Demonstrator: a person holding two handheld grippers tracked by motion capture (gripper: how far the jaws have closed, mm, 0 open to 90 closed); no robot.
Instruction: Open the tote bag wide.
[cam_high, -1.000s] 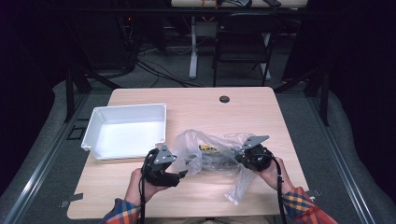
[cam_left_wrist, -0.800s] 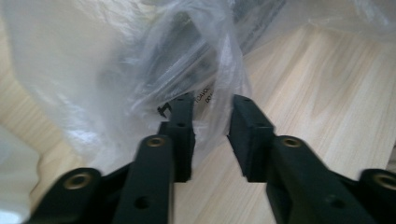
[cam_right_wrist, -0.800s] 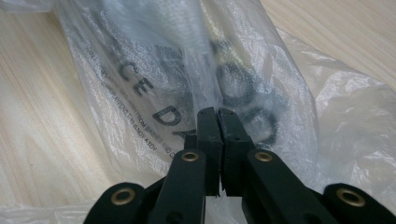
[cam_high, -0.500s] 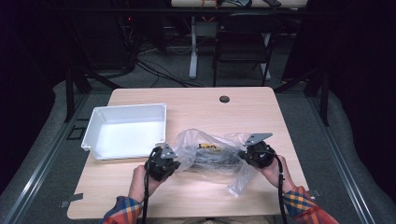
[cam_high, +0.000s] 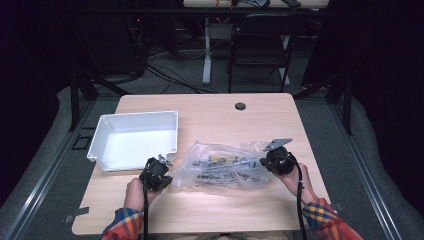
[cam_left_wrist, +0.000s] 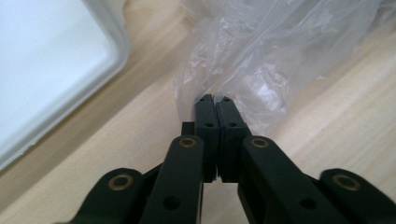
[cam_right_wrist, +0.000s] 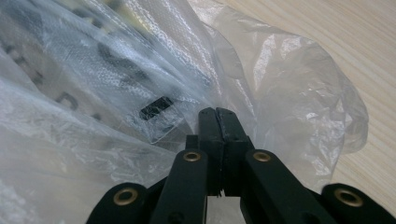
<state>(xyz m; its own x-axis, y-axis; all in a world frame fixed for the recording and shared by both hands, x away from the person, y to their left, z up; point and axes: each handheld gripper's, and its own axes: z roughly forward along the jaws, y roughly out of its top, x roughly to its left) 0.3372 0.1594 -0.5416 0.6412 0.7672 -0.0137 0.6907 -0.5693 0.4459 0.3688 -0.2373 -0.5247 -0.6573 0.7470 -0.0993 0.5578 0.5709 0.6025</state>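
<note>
A clear plastic bag (cam_high: 222, 167) lies crumpled on the wooden counter (cam_high: 210, 112), near the person's edge, between the two grippers. Through its film show dark and yellowish contents, too blurred to name; the right gripper view shows a small black piece (cam_right_wrist: 156, 107) inside the film.

The left gripper (cam_high: 161, 176) sits at the bag's left end. In the left gripper view its jaws stand pressed together with a fold of the bag's film (cam_left_wrist: 243, 60) pinched at their tips; they have just been closing, and the film is between them. The counter shows bare on both sides of the jaws there.

The right gripper (cam_high: 270, 162) sits at the bag's right end. In the right gripper view its jaws are likewise pressed together, with the film (cam_right_wrist: 280, 79) caught at their tips and bunched around them. A loose lobe of the bag spreads to the right of the jaws, lying on the counter.

A white tray (cam_high: 102, 137) stands on the counter's left half, beyond the left gripper and just beside the bag's left end without touching it. In the left gripper view the tray's rounded rim (cam_left_wrist: 112, 56) runs along the upper left, apart from the jaws.

A small dark round cap (cam_high: 240, 106) sits in the counter near its far edge, well apart from the bag. The person's hands hold the grippers from below, with plaid sleeves (cam_high: 125, 225) at the near edge.
</note>
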